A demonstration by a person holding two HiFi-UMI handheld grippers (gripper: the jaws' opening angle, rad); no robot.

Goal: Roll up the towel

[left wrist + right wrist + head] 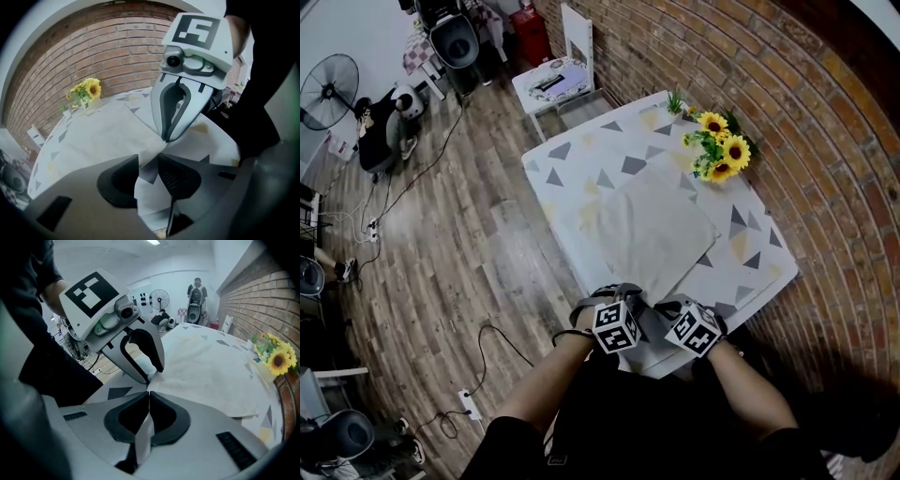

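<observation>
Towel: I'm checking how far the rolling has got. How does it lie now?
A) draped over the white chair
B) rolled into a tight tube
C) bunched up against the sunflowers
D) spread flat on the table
D: the towel lies spread out flat on the table, with no roll started.

Left claw (pixel 149 161) jaws apart, right claw (pixel 148 394) closed, side by side, angled down

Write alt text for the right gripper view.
The right gripper is shut on the near corner of a pale beige cloth towel lying flat on a white tablecloth with grey triangles. The left gripper hovers open just beyond that corner; yellow sunflowers stand at the right by a red brick wall.
</observation>
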